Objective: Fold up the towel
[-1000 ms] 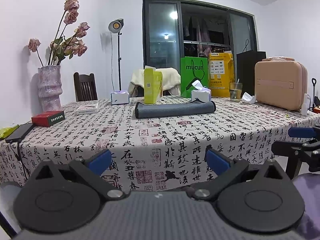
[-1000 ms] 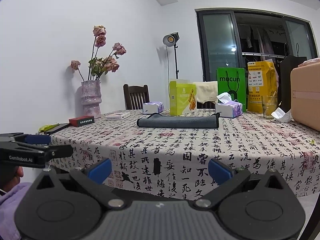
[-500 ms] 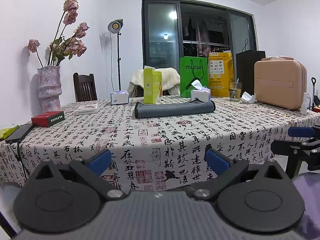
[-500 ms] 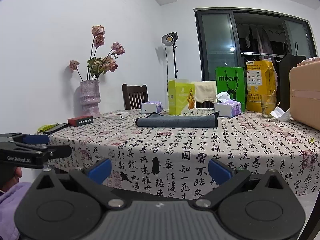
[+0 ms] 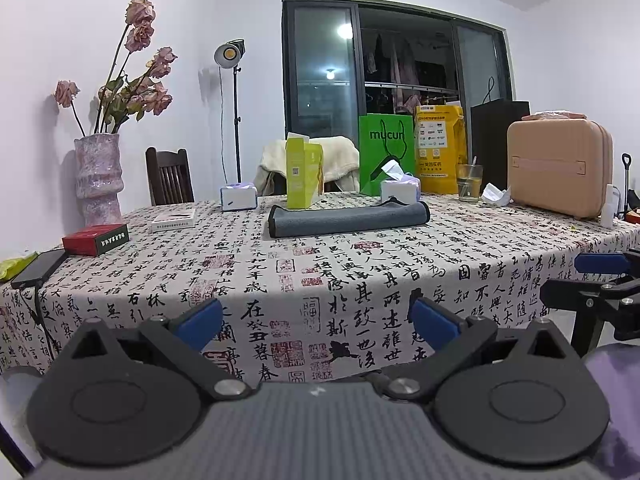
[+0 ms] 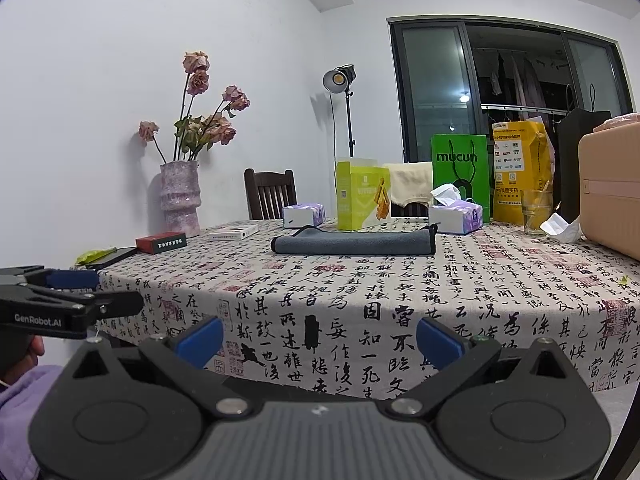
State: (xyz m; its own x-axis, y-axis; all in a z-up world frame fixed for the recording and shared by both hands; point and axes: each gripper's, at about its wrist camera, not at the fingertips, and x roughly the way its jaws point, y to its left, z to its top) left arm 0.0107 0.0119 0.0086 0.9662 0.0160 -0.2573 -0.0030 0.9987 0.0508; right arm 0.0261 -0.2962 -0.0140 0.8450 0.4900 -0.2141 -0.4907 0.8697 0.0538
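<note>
Almost nothing had moved over the last second: both views drifted only slightly, and the towel [image 5: 348,220] lay where it had lain.

The left hand-held gripper [image 5: 316,320] was held low in front of the near edge of the desk [image 5: 400,268], its blue-padded fingers [image 5: 198,320] standing wide apart with nothing between them. The right hand-held gripper [image 6: 318,338] was likewise spread and empty, and sat level with the overhanging tablecloth rather than above the desk top. Each showed at the edge of the other's view, so the two were side by side and well apart from the cloth.

As a judgement, the task looked either finished or not begun. The towel was already a long, narrow, layered bundle, which suggests that at least one fold had been made, but whether further folds were wanted cannot be told from these pictures.

The towel was grey, thick and soft-looking, with a dark bound edge. It lay flat across the middle of the desk toward the far side, just in front of the yellow-green box [image 5: 303,174] and the tissue pack [image 5: 400,190], its long side facing the grippers. Its right end looked rolled or doubled over.
</note>
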